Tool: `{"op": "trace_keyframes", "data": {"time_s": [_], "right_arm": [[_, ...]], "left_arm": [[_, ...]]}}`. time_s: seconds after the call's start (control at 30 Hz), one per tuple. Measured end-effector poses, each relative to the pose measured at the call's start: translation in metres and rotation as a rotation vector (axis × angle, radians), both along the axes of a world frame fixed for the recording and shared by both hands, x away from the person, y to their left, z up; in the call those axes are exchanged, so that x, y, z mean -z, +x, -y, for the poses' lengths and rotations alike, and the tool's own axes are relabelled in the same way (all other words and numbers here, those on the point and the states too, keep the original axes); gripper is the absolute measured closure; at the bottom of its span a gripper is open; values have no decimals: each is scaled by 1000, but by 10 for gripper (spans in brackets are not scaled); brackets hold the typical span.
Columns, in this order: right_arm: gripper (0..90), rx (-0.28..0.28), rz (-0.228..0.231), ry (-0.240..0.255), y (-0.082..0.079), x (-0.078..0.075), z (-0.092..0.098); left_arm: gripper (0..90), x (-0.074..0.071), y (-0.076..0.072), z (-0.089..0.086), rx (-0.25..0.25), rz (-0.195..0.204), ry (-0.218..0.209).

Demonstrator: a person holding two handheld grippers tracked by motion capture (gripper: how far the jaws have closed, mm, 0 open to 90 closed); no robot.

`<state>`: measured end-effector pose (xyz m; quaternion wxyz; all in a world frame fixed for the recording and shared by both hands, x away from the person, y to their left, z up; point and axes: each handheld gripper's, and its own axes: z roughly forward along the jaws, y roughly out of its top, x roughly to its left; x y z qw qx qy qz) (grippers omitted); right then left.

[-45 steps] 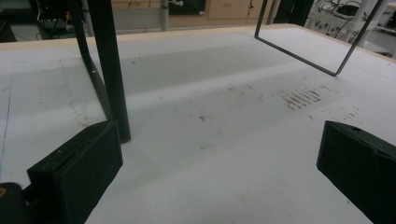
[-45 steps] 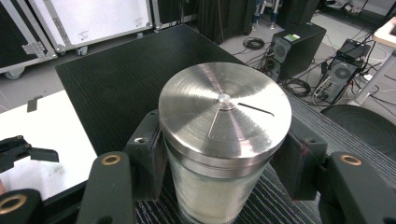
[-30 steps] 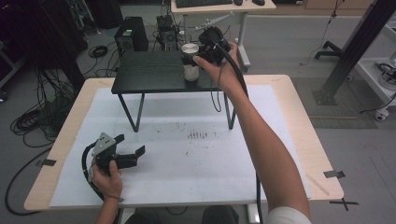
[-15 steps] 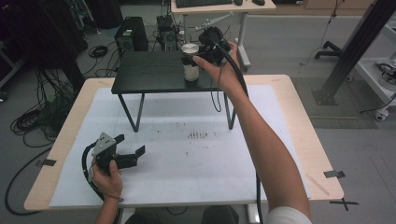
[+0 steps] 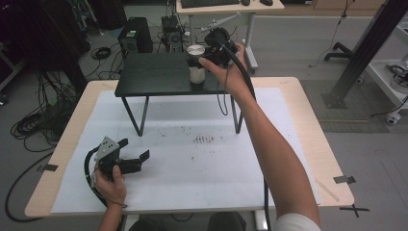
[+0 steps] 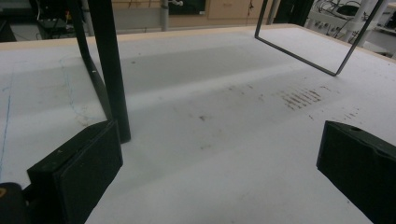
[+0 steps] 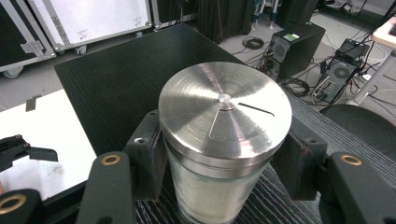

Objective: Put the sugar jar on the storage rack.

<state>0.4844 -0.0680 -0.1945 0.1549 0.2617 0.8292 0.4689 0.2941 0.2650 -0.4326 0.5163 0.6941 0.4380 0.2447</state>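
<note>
A glass jar [image 5: 196, 69] with a round metal lid [image 7: 224, 109] stands upright on the black raised shelf [image 5: 154, 74] at the back of the table. My right gripper [image 5: 201, 60] is shut on the jar [image 7: 210, 186], one pad pressed against each side just under the lid. My left gripper [image 5: 134, 154] rests low over the white table mat at the front left, held in a hand, its jaws wide open with nothing between them. In the left gripper view its jaws frame bare mat and a black shelf leg [image 6: 109, 70].
The shelf stands on thin black legs [image 5: 141, 115] over the white mat [image 5: 202, 159]. A patch of small dark marks [image 5: 204, 139] lies mid-mat. Cables, computer cases and another desk stand behind the table. Tape marks [image 5: 344, 179] sit on the table's wooden edge.
</note>
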Motion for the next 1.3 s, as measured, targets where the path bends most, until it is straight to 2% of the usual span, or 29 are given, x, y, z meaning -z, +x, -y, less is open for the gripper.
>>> {"op": "trace_keyframes", "data": {"time_s": [0.8,0.83,0.9,0.93,1.0,1.07,1.13,1.3], "right_arm": [[428,-1,0,-2,0,0,0],[404,1,1,-2,0,0,0],[238,28,27,-37,0,0,-2],[198,29,18,-53,1,1,-2],[169,14,-9,-64,3,1,-2],[154,17,-4,-78,2,1,-1],[141,6,-10,-55,1,-1,2],[94,-8,4,-45,-9,-8,10]], "left_arm": [[6,0,0,0,0,0,1],[6,0,0,0,0,0,-2],[6,0,0,0,0,-1,-3],[6,0,0,0,1,-1,-3],[6,0,0,-1,2,-2,-2],[6,0,0,-1,2,-2,-2],[6,0,0,-1,2,-2,-2],[6,0,0,-1,0,-1,-1]]}}
